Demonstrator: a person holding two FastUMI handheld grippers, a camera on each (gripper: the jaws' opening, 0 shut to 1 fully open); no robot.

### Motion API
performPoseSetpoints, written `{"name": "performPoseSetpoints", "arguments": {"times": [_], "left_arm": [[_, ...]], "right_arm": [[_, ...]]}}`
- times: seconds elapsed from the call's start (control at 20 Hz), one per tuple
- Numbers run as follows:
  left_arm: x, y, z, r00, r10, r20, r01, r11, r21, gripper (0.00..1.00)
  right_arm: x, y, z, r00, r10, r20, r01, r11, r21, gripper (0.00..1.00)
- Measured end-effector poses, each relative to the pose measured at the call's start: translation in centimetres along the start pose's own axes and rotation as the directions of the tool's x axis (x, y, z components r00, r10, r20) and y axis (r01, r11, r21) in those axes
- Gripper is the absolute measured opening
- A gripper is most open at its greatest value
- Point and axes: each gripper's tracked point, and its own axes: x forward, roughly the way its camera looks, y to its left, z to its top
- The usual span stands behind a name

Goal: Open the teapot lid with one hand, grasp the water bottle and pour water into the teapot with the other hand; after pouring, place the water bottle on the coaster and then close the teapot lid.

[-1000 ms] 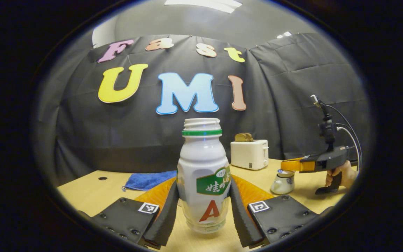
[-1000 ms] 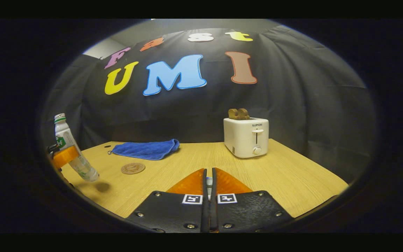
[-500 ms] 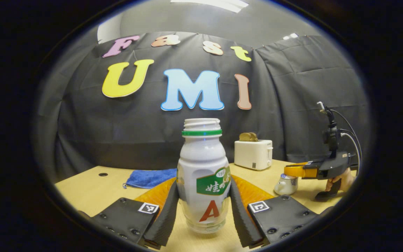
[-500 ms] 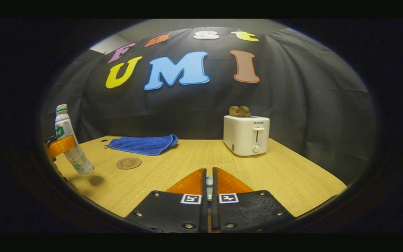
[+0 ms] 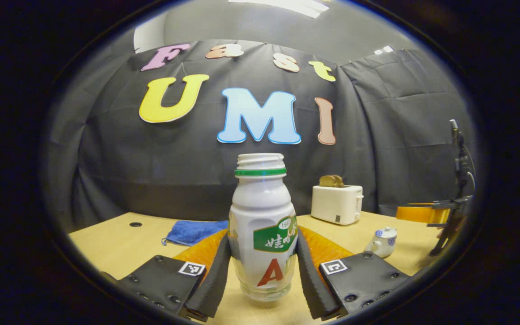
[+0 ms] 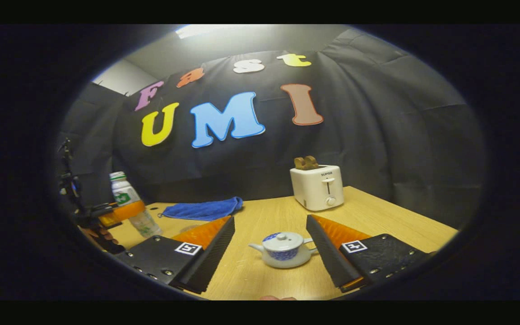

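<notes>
Left gripper (image 5: 262, 266) clamped on upright water bottle (image 5: 262, 225). Right gripper (image 6: 271, 243) spread wide around lidded teapot (image 6: 282, 249), touching nothing; pinched shut 0.5 s earlier.

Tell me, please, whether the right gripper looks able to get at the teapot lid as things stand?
Probably yes. The right gripper is open, and the teapot stands on the table just ahead between its fingers, with the lid on top uncovered. The left gripper, holding the water bottle, is off to the side.
</notes>
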Motion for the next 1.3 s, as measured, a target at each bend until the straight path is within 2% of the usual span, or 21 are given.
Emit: {"name": "performPoseSetpoints", "arguments": {"times": [0.05, 0.1, 0.25, 0.3, 0.4, 0.45, 0.5, 0.55, 0.65, 0.95, 1.0, 1.15, 1.3], "left_arm": [[1.3, 0.2, -0.2, 1.0, 0.0, -0.012, 0.0, 1.0, 0.0, 0.78], [2.6, 0.3, -0.4, 1.0, -0.003, -0.017, 0.003, 1.0, 0.004, 0.82], [6.6, 0.4, -0.8, 1.0, -0.011, -0.025, 0.012, 1.0, 0.013, 0.82], [7.9, 0.2, -1.5, 0.999, -0.013, -0.037, 0.013, 1.0, 0.003, 0.78], [10.5, 0.3, -3.2, 0.998, -0.007, -0.066, 0.006, 1.0, -0.014, 0.82], [11.5, 0.5, -4.0, 0.997, 0.008, -0.077, -0.008, 1.0, -0.005, 0.82], [12.3, 1.1, -4.8, 0.996, 0.017, -0.087, -0.017, 1.0, 0.002, 0.78], [13.0, 1.1, -5.7, 0.995, 0.019, -0.097, -0.019, 1.0, 0.003, 0.82], [13.5, 1.1, -5.3, 0.997, 0.016, -0.077, -0.016, 1.0, 0.009, 0.79], [13.5, 0.8, -6.2, 0.996, 0.015, -0.092, -0.014, 1.0, 0.011, 0.89], [13.6, 0.7, -6.8, 0.995, 0.015, -0.103, -0.014, 1.0, 0.01, 0.85], [13.0, 0.5, -6.8, 0.995, 0.033, -0.094, -0.029, 0.999, 0.042, 1.0], [11.6, -0.4, -5.5, 0.998, 0.044, -0.053, -0.039, 0.995, 0.091, 1.0]], "right_arm": [[-1.2, 0.5, -0.2, 1.0, 0.004, 0.008, -0.004, 1.0, -0.018, 0.97], [-2.2, 1.1, -0.3, 1.0, 0.012, 0.018, -0.011, 0.999, -0.043, 0.97], [-4.7, 3.1, -0.8, 0.998, 0.048, 0.034, -0.044, 0.995, -0.094, 0.97], [-5.2, 3.9, -1.3, 0.997, 0.07, 0.024, -0.067, 0.993, -0.092, 0.97], [-5.8, 5.1, -2.6, 0.994, 0.109, -0.003, -0.109, 0.989, -0.099, 0.97], [-5.9, 5.4, -3.1, 0.992, 0.123, -0.017, -0.125, 0.987, -0.106, 0.97], [-6.0, 5.5, -3.5, 0.991, 0.129, -0.029, -0.132, 0.985, -0.11, 0.97], [-6.1, 5.6, -3.9, 0.99, 0.138, -0.037, -0.141, 0.984, -0.105, 0.97], [-6.1, 5.7, -4.5, 0.988, 0.145, -0.053, -0.15, 0.984, -0.095, 0.97], [-5.6, 5.5, -5.2, 0.987, 0.147, -0.068, -0.153, 0.985, -0.086, 0.97], [-5.6, 5.3, -5.1, 0.987, 0.145, -0.07, -0.151, 0.984, -0.091, 0.97], [-5.7, 5.5, -5.1, 0.987, 0.145, -0.063, -0.152, 0.981, -0.118, 0.97], [-5.7, 5.6, -5.1, 0.987, 0.148, -0.061, -0.155, 0.978, -0.138, 0.97]]}}
